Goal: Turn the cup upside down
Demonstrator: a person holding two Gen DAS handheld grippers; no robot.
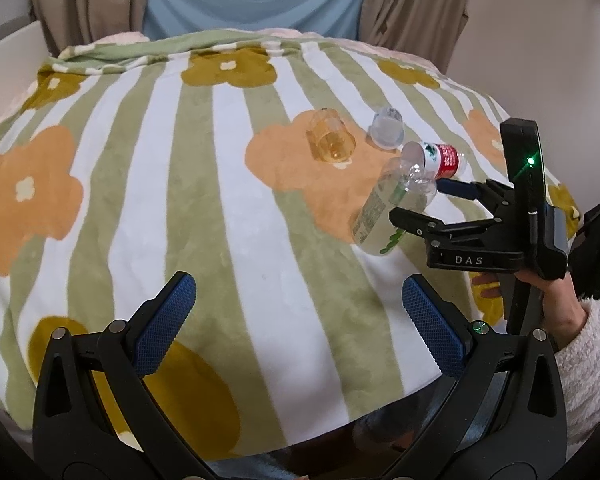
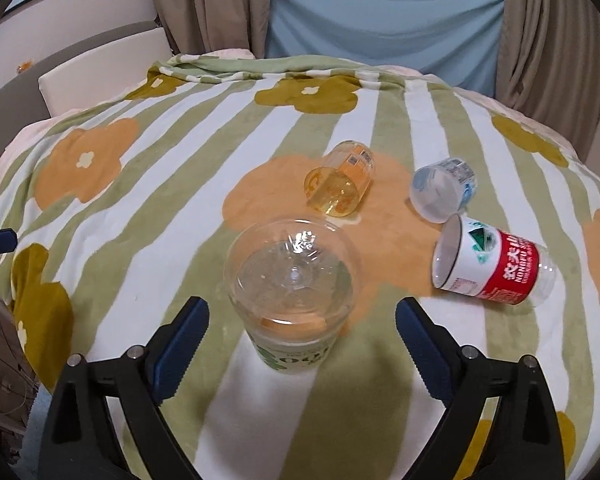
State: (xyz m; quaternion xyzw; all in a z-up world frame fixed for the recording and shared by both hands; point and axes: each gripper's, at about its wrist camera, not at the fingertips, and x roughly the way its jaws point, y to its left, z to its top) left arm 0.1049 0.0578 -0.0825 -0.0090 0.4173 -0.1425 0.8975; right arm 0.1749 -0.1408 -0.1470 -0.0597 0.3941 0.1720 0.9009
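Observation:
A clear cup with a green-printed label (image 2: 292, 292) stands upside down on the striped blanket, its base facing up; it also shows in the left wrist view (image 1: 392, 208). My right gripper (image 2: 302, 340) is open, its fingers on either side of the cup and apart from it; it also shows in the left wrist view (image 1: 416, 200). My left gripper (image 1: 296, 320) is open and empty, low over the blanket's near edge.
A yellow cup (image 2: 340, 180), a small clear blue-tinted cup (image 2: 440, 190) and a cut bottle with a red and white label (image 2: 492, 270) lie on their sides on the flowered blanket (image 2: 180, 200). A person in a blue top sits behind.

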